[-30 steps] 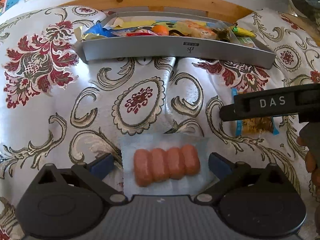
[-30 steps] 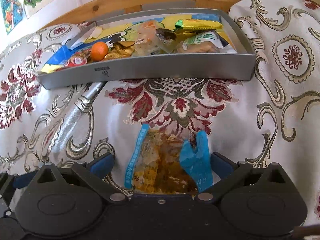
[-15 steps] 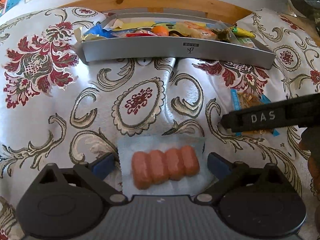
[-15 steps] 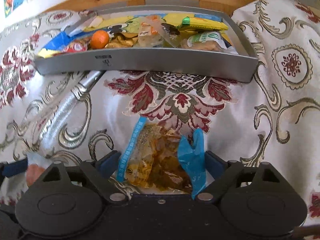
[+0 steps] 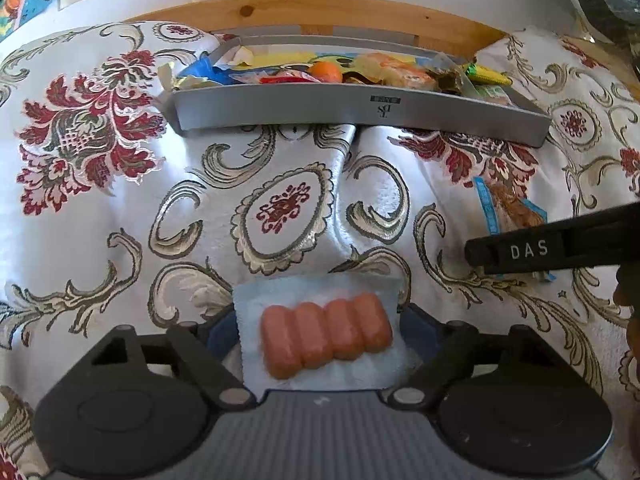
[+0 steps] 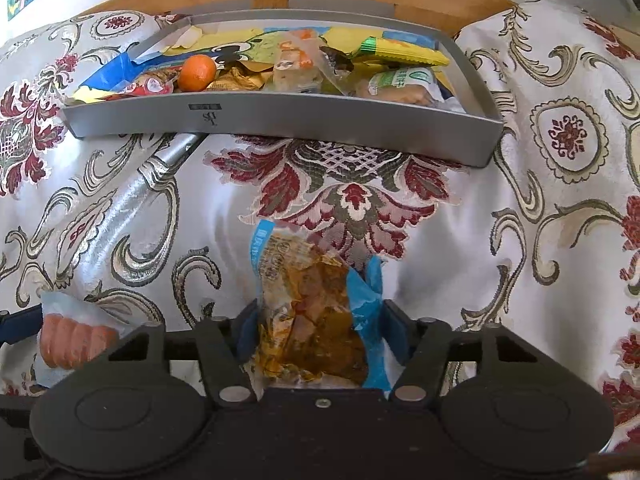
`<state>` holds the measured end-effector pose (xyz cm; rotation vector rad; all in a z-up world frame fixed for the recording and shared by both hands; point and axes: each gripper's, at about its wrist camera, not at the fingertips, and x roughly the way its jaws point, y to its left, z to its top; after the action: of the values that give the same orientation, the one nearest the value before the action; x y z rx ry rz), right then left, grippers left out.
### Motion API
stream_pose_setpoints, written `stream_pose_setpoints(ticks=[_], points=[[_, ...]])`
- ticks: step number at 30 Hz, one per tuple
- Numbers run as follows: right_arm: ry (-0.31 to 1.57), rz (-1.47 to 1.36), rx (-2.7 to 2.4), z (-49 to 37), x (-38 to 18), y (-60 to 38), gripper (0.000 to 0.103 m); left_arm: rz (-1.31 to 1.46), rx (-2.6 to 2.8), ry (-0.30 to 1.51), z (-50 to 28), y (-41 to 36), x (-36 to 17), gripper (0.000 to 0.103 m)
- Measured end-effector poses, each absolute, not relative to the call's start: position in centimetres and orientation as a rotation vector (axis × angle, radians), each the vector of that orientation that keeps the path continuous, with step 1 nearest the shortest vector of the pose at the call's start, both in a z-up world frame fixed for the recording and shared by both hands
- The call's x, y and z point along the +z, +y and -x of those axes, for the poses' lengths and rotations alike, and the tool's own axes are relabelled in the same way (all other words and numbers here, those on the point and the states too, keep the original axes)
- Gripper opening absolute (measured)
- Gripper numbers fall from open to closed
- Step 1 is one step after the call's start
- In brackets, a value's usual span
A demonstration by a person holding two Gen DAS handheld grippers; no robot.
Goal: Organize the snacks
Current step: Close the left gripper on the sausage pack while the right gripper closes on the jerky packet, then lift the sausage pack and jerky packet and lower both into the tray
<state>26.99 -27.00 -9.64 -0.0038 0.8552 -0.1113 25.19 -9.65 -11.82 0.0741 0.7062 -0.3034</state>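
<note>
A clear pack of several pink sausages (image 5: 326, 336) sits low in the left wrist view, and my left gripper (image 5: 320, 328) is shut on it, blue pads pressed to both sides. In the right wrist view my right gripper (image 6: 318, 328) is shut on a blue-edged packet of brown pickled food (image 6: 308, 300), which is crumpled between the pads. The grey snack tray (image 5: 360, 110) stands ahead at the back of the patterned cloth, filled with wrapped snacks. The sausage pack (image 6: 76, 338) also shows at the lower left of the right wrist view.
The tray (image 6: 320, 116) holds a mandarin (image 6: 197, 73), yellow and green wrappers and other packets. A wooden edge (image 5: 340, 12) runs behind it, under a wall with pictures. The right gripper's black body (image 5: 560, 244) reaches in from the right in the left wrist view. The cloth has raised folds.
Both grippers' fingers have drawn inward onto their packs. The brown packet is now squeezed and crumpled. Both views have shifted slightly, with more wall showing.
</note>
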Motion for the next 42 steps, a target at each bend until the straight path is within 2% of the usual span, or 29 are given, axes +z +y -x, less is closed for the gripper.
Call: stream_pose_setpoints(ticks=[4,10,22,42], points=[[0.851,-0.011,-0.11,-26.5,-9.4,-27.1,0.051,-0.058,-0.301,0.709,-25.0,-9.4,-11.7,0.078],[0.853,-0.02,-0.094,-25.6,-9.1,-26.8,0.047,-0.063,-0.311,0.716,-24.3,-9.5,-11.8,0.077],[0.852,-0.058,-0.055,-23.2,-7.6,-26.2,0.045,-0.032,-0.315,0.737,-22.2,-9.0,-11.2,0.071],[0.708,-0.042,0.002,-20.6,-4.0,-25.7,0.045,0.036,-0.287,0.658,-19.3,-8.4,-8.7,0.071]])
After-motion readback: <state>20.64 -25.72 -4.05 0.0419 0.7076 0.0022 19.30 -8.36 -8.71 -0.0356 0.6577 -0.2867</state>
